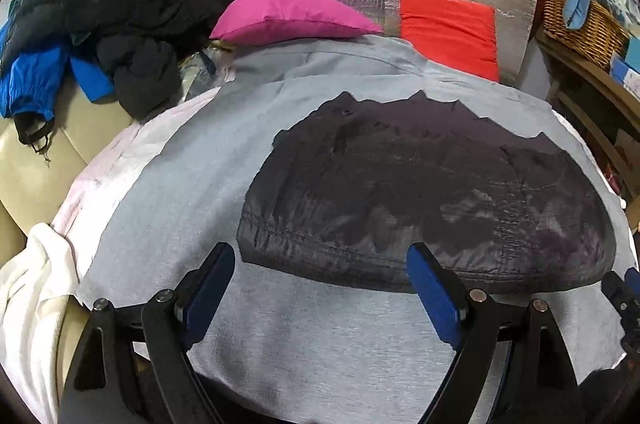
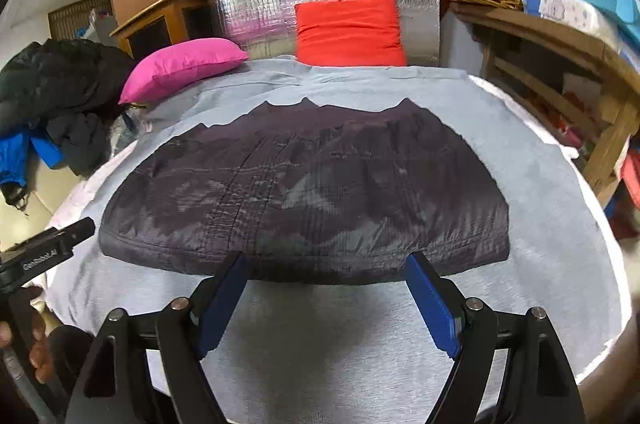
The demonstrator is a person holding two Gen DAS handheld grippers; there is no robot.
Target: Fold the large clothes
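Both your claws are released and hold nothing: left claw, right claw. The dark garment lies folded at centre frame on the grey sheet, flat, so it keeps its fold

Each gripper has black arms, silver pivot screws and blue pads; one bears white lettering.

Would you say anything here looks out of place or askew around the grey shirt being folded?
The grey shirt itself lies flat and fairly tidy. What stands out is the heap of dark and blue clothing dumped to its left, crumpled rather than folded. Both the left gripper and the right gripper hang open, holding nothing.
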